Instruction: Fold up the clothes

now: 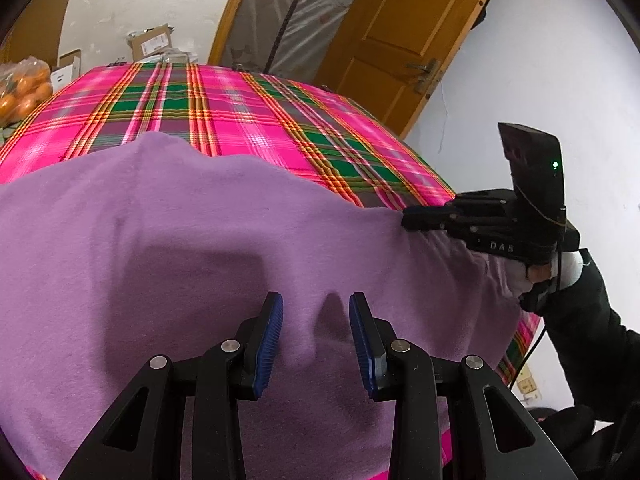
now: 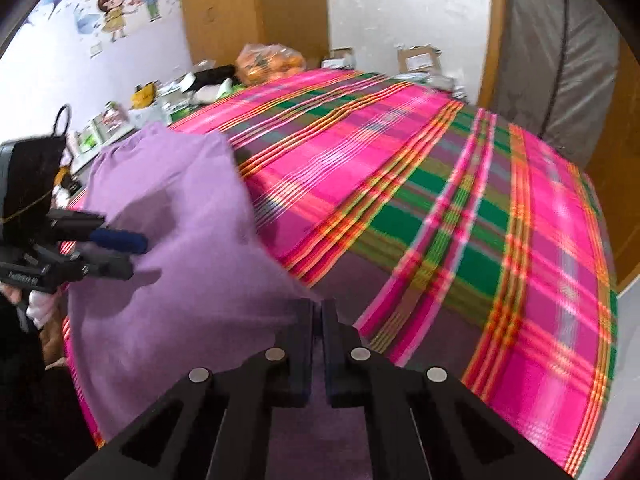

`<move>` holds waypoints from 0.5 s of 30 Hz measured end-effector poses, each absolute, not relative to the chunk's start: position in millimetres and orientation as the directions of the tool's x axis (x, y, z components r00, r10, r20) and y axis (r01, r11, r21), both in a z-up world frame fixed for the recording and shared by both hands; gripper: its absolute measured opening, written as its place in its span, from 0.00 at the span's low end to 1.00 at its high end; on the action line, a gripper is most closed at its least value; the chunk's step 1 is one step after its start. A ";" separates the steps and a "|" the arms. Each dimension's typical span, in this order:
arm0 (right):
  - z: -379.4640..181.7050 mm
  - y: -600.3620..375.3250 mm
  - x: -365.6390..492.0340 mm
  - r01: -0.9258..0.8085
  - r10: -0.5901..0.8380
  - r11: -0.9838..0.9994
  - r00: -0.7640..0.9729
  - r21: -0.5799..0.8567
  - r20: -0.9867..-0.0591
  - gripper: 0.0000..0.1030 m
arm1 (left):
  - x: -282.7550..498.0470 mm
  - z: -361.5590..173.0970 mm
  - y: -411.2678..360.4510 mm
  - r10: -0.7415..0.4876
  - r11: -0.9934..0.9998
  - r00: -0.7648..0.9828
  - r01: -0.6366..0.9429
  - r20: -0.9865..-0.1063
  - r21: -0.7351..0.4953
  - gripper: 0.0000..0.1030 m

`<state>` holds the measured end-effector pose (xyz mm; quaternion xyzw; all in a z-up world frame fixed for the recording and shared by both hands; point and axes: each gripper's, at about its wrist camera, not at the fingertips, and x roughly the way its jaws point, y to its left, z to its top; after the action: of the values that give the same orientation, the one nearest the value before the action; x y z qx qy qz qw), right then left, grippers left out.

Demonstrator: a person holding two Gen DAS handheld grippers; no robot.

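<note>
A purple garment (image 1: 200,240) lies spread over the near part of a table covered in a pink and green plaid cloth (image 1: 240,112). My left gripper (image 1: 316,300) stands open just above the garment, and a low ridge of the fabric rises between its blue pads (image 1: 272,332) without touching them. At the garment's right edge my right gripper (image 1: 406,218) is shut. In the right wrist view its black fingers (image 2: 319,304) pinch the garment (image 2: 180,240) at a corner, which pulls the fabric up off the plaid cloth (image 2: 440,200). The left gripper (image 2: 136,254) shows at the far left.
A bag of oranges (image 1: 24,92) sits at the table's far left corner, with cardboard boxes (image 1: 152,42) behind the table. A wooden door (image 1: 400,32) stands beyond the far right corner. Packets and other clutter (image 2: 160,100) line the table's left side.
</note>
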<state>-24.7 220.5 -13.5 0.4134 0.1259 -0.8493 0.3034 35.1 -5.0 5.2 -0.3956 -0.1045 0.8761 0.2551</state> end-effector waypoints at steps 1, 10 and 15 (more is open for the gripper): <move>-13.0 222.7 -29.3 0.608 -0.412 -0.792 -0.477 0.047 -0.777 0.04 | 34.9 5.4 -5.8 0.528 -0.849 -0.559 -0.362 -0.639 -0.385 0.35; 4.9 277.9 -24.4 0.499 -0.404 -0.859 -0.531 0.110 -0.745 0.12 | 35.0 5.2 -13.6 0.510 -0.860 -0.574 -0.338 -0.641 -0.381 0.35; -4.7 310.8 0.3 0.496 -0.370 -0.863 -0.499 0.092 -0.784 0.23 | 33.0 3.2 -10.3 0.522 -0.853 -0.564 -0.353 -0.639 -0.385 0.35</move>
<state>0.3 310.8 -4.7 0.4329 0.0728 -0.8627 0.2511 33.0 -10.3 3.2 -0.3946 -0.1071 0.8778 0.2494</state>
